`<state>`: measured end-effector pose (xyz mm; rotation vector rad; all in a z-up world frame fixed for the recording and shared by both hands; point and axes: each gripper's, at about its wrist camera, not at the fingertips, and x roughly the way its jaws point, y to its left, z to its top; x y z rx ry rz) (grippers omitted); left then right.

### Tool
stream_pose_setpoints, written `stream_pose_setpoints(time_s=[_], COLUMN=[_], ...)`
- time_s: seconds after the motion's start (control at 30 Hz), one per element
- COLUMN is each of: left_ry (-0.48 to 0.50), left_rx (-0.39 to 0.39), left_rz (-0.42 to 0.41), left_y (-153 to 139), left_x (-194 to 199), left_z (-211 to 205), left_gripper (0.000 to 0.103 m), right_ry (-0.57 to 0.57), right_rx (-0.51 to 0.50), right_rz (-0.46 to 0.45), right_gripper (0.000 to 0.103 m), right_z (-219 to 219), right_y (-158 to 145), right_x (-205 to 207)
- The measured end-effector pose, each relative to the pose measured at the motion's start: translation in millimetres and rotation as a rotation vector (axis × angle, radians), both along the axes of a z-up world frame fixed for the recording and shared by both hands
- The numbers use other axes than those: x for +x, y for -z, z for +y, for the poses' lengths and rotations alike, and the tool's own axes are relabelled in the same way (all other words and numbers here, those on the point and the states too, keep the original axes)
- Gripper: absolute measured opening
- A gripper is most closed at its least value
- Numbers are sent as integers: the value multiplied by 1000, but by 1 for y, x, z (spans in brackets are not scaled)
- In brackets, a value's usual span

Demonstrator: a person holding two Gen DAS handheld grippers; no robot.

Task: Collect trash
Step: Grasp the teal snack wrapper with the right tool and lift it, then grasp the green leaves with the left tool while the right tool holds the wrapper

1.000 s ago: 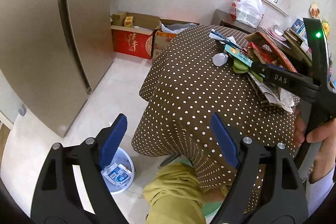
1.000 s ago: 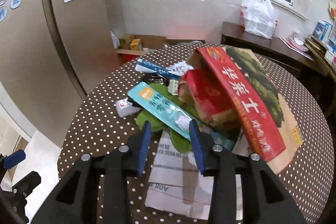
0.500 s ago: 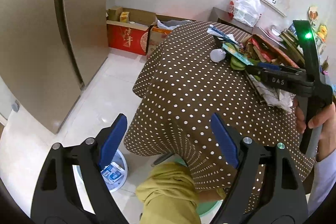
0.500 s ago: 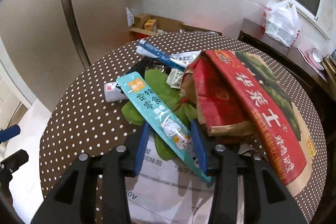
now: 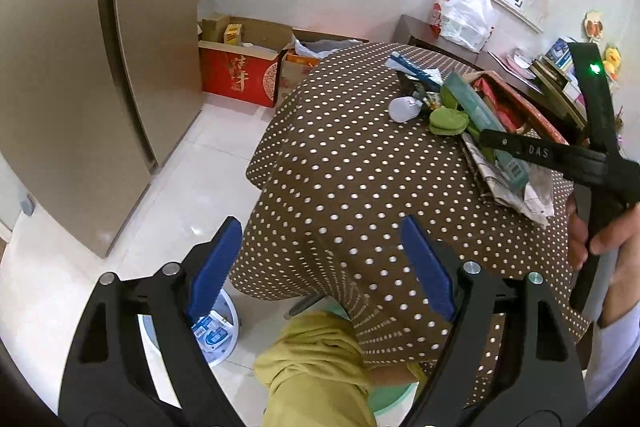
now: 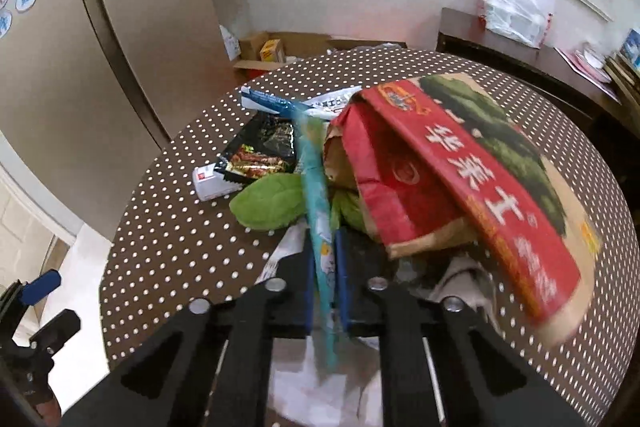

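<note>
A pile of trash lies on the round table with the brown dotted cloth (image 6: 168,227). My right gripper (image 6: 322,239) is shut on the near end of a long teal wrapper (image 6: 314,179), now tipped on edge between the pads. Around it lie green leaves (image 6: 268,203), a black snack packet (image 6: 260,155), a small white box (image 6: 210,181) and a big red paper bag (image 6: 460,167). The left wrist view shows the same wrapper (image 5: 474,107) held by the right gripper (image 5: 486,141). My left gripper (image 5: 320,227) hangs open at the table's edge, above a white bin (image 5: 230,315).
Cardboard boxes (image 5: 240,75) stand on the floor by the far wall, next to a tall beige cabinet (image 5: 80,67). A sideboard behind the table carries a white plastic bag (image 5: 464,15). A person's knee in yellow-green cloth (image 5: 316,359) is under the table edge.
The right gripper's jaws have shut on the teal wrapper, which has turned from lying flat to standing on edge. The left gripper has stayed open in place.
</note>
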<state>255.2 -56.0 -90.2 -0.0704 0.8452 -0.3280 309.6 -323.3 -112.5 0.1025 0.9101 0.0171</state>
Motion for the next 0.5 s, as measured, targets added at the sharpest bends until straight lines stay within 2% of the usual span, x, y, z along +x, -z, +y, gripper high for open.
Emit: stream_pose_setpoints(time_s=[0.13,0.27,0.33,0.5], left_ry=[29,64,85,160], left_rx=[3,13,12,12], left_rz=[-21,-36,-40,-54], left_y=[-6,-11,-14,-20], left_x=[-4,-7,-10,-13], left_z=[-10,-24,-32,-59], left_gripper=[81,82,82,87], right_ry=[38,26,50,136], right_rx=[106,157,179,248], right_rz=[-40,-63,-65,-140], right_gripper=[8,8,8,8], right_z=[-9,-12,-15,-35], right_y=[-10,-19,-22,-36], right_x=[-25,-48,-58,-98])
